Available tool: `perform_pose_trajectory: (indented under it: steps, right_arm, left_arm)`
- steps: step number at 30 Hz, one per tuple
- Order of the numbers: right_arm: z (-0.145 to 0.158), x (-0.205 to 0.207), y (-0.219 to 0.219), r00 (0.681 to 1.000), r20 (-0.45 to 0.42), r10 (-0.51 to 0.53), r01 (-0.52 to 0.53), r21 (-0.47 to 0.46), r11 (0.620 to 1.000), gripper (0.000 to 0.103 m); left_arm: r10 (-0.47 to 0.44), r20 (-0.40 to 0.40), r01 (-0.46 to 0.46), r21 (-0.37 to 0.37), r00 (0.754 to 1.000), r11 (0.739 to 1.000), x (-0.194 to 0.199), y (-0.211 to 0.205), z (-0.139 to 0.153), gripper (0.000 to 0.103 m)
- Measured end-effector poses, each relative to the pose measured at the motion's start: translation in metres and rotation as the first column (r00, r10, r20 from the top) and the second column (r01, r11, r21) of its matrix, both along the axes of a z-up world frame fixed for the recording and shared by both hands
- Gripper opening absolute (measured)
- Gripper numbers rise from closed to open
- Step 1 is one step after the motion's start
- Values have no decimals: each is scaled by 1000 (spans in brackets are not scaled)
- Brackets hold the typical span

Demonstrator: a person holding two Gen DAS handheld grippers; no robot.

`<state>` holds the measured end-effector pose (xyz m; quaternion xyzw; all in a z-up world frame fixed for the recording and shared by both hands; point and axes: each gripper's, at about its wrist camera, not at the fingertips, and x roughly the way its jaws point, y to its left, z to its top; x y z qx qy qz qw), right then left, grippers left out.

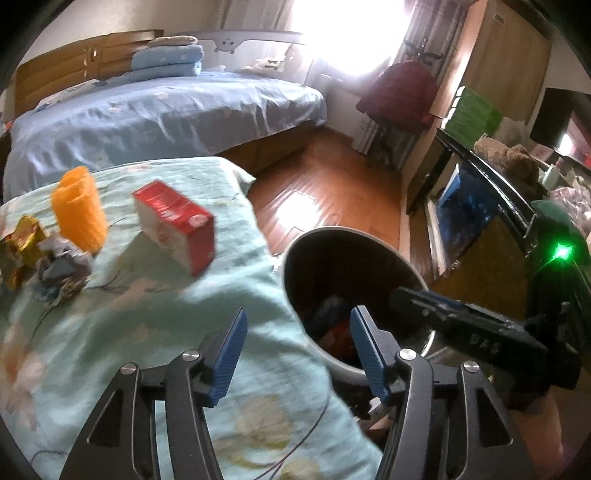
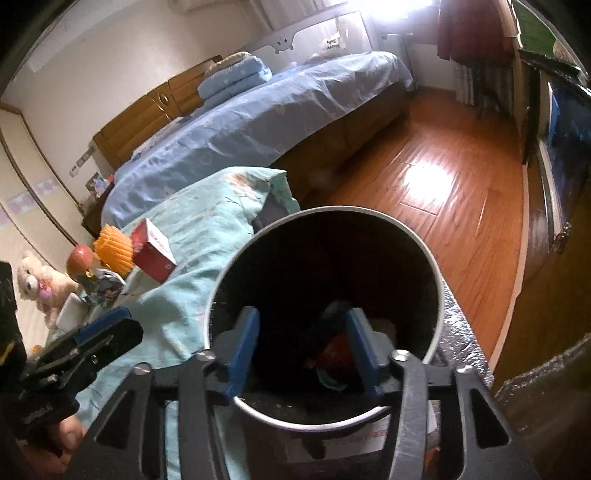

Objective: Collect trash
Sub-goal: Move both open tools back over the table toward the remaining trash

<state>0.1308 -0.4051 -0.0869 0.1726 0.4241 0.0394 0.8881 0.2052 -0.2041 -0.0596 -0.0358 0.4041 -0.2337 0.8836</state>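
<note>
Wooden floor (image 1: 317, 192) lies open beyond the bin (image 1: 295, 266), which stands against the mint cloth's edge (image 1: 258, 236). Left gripper (image 1: 297, 354) gapes empty at the rim; red box (image 1: 173, 225) and crumpled wrappers (image 1: 62, 266) lie ahead-left. From the right wrist, the right gripper (image 2: 301, 350) hangs open, empty, over the dark bin (image 2: 437, 291) holding trash (image 2: 334, 354).

Bin (image 2: 424, 245), round, dark inside w/ white rim, upright by bed, holds scraps. Red box (image 1: 175, 225), orange ribbed cup (image 1: 79, 212), crumpled wrappers (image 1: 62, 269) lie on green cover.

floor (image 2: 454, 155): glossy wood | bed (image 1: 155, 110): blue sheet, wooden headboard | window (image 1: 347, 33): glaring daylight | walls: pale
</note>
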Motion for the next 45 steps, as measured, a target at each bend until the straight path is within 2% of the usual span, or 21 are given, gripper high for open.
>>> perform_pose_trajectory:
  steps: [2,11,31,45]
  right_arm:
    - [3,0,4,1000,12,5,-5,7,1000,70]
    - [14,-3,42,996,51,68,-69,24,997,84]
    - [10,6,134,973,53,225,-225,11,974,85]
    - [7,28,155,964,57,258,-258,-7,966,85]
  left_arm:
    - [14,4,-15,6,1000,1000,-6,11,1,58]
    - [115,-3,-115,8,993,993,-34,65,7,60]
    - [284,-12,-284,13,959,959,-74,147,14,61]
    - [329,-30,-328,26,944,944,-45,168,11,61]
